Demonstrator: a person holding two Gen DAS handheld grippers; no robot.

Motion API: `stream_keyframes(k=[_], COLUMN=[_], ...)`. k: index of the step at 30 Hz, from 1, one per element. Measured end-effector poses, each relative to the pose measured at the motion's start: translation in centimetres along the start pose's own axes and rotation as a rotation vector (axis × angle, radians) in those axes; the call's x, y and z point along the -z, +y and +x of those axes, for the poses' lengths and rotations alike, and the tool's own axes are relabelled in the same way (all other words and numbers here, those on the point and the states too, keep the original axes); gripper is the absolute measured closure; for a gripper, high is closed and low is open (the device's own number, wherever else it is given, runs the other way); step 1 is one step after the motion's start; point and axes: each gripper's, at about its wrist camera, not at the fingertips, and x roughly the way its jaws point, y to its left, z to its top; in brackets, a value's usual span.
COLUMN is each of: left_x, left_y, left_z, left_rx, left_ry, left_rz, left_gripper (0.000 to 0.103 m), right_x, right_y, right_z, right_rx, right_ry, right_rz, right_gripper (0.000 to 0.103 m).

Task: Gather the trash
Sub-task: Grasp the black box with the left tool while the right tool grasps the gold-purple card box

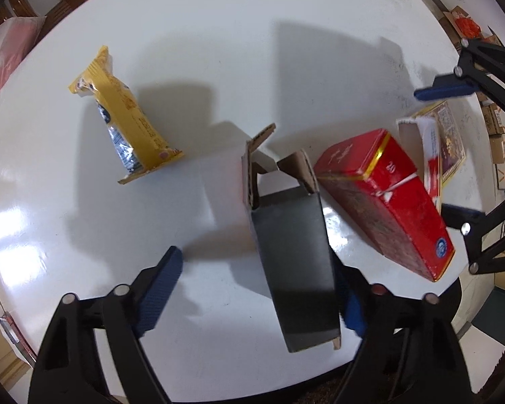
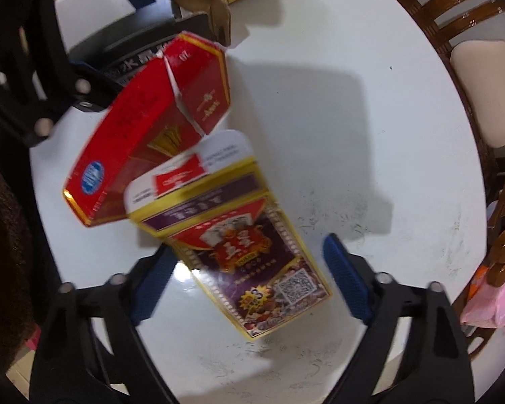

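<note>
White and glossy, the surface (image 1: pixel 219 50) held a yellow wrapper (image 1: pixel 128 124) and a red box (image 1: pixel 387 198). My left tongs (image 1: pixel 262 289) gaped wide around a grey carton (image 1: pixel 296 259); my right tongs (image 2: pixel 249 279) stood open astride a purple-and-gold box (image 2: pixel 249 245).

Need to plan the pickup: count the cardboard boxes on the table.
3. A dark box between the left gripper's fingers, a red box beside it, and a purple-and-gold box between the right gripper's open fingers. Others may lie out of view.
</note>
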Motion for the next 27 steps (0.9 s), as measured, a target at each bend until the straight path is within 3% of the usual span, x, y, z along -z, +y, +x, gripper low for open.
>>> stream_keyframes(k=[4, 7, 10, 11, 15, 22, 25, 27], left_x=[-0.7, -0.6, -0.4, -0.4, -0.3, 0.9, 2.4, 3.4], left_y=[0.6, -0.4, -1.7, -1.8, -1.5, -0.3, 0.0, 0.4], left_z=[-0.1, -0.4, -0.5, -0.6, -0.8, -0.8, -1.3, -1.9], left_rx=[-0.01, -0.031, -0.039, -0.038, -0.037, -0.026, -0.025, -0.027], left_ry=[-0.01, -0.019, -0.019, -0.016, -0.014, -0.026, -0.039, -0.048], left_rz=[0.006, 0.009, 0.006, 0.001, -0.004, -0.034, -0.043, -0.044], left_gripper=[0.029, 0.037, 0.055, 0.065, 0.076, 0.077, 0.077, 0.077], right_x=[0.4, 0.8, 1.3, 1.5, 2.3, 2.1, 2.9, 3.2], right_y=[-0.3, -0.4, -0.2, -0.1, 0.0, 2.9, 2.1, 2.2], right_z=[-0.1, -0.3, -0.6, -0.7, -1.0, -1.4, -1.4, -1.5], right_rx=[-0.016, 0.001, 0.022, 0.034, 0.061, 0.211, 0.144, 0.168], right_ry=[-0.023, -0.042, -0.056, -0.064, -0.1, -0.114, -0.115, -0.111], right_rz=[0.05, 0.081, 0.128, 0.143, 0.269, 0.41, 0.571, 0.605], right_gripper=[0.031, 0.034, 0.036, 0.037, 0.038, 0.04, 0.041, 0.041])
